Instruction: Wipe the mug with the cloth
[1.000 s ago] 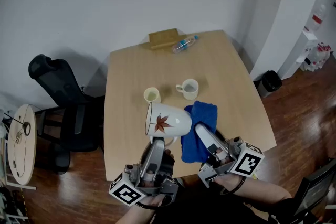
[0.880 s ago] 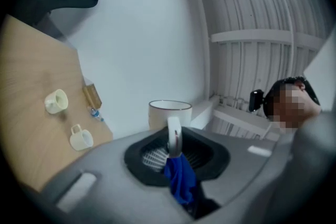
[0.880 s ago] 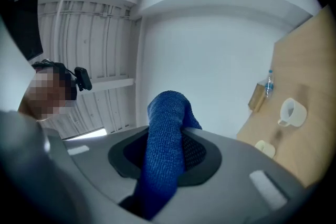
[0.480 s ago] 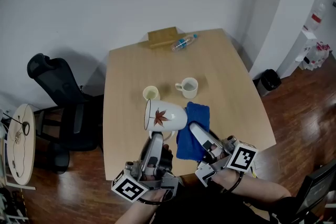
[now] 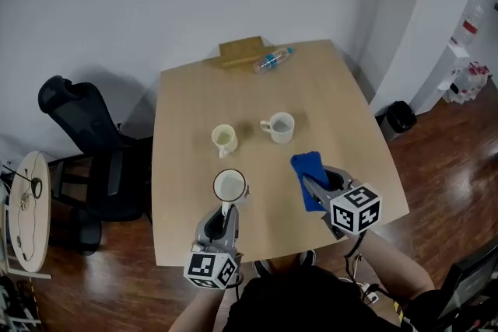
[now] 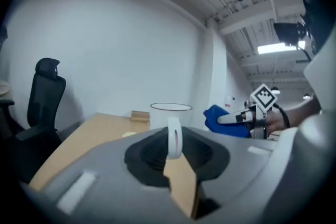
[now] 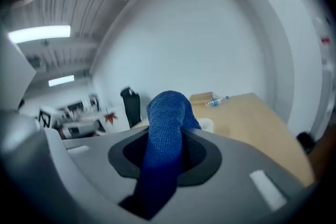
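Between the left tongs (image 6: 173,152): the handle (image 6: 174,136) of the mug (image 5: 229,185), pinched tight, jaws closed on it. Right tongs (image 7: 167,157): clamped on the cloth (image 7: 165,123), a blue wad bulging up past the jaws, nothing else in them.

Mug is upright, mouth up, handle toward the person, near the front edge of the desk (image 5: 194,105), left of centre. Resting or just hovering: can't tell. Looks empty from the head view.

Key relation: cloth sits to the right of the mug, about the same depth on the desk, clearly apart, bare wood between them. From the right tongs the mug lies straight left. Left gripper view agrees, with the cloth and right tongs off to the right past the rim. Mug axis is vertical, so its side wall faces the cloth; the inside is reachable only from above.

Judgement: no wiping contact now. Next move likely needs the right hand to go left and press cloth on wall or rim while the left holds steady.

Behind: yellow cup (image 5: 224,139), white cup (image 5: 278,127), bottle (image 5: 274,62) and wood block (image 5: 241,53) at the far edge.
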`<action>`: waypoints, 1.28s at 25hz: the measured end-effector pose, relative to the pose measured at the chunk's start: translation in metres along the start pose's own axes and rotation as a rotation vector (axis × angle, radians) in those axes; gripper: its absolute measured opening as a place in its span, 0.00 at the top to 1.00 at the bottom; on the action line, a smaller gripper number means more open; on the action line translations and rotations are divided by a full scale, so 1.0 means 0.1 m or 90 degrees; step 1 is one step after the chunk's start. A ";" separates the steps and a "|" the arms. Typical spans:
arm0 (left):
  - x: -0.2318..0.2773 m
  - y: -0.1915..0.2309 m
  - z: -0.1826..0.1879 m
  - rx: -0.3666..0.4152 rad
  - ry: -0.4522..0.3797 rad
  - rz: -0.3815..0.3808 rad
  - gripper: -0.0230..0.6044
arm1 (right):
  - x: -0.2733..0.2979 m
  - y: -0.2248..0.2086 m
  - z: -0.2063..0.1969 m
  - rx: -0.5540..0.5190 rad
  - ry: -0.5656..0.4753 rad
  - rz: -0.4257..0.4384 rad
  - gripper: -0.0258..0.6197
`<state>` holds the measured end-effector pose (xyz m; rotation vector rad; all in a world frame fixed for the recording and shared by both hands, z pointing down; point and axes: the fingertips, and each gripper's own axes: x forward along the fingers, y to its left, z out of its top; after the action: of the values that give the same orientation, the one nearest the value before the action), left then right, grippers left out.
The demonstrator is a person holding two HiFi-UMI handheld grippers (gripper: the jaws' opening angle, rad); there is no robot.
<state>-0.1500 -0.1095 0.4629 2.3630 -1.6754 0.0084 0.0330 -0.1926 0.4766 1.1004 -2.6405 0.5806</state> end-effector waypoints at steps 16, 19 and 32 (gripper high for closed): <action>0.19 0.50 -1.73 -0.001 0.197 0.015 0.86 | 0.64 -0.44 -2.14 -0.128 0.416 -0.041 0.78; 0.11 0.57 -1.84 -0.018 0.207 0.026 0.86 | 0.62 -0.54 -2.26 -0.140 0.423 -0.058 0.77; -0.11 0.58 -2.19 0.006 0.298 0.003 0.84 | 0.71 -0.53 -2.36 -0.183 0.460 -0.073 0.74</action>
<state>-0.1778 -0.0729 0.6853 2.1429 -1.4486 0.5284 0.0338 -0.1672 0.7271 0.7589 -1.9443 0.4447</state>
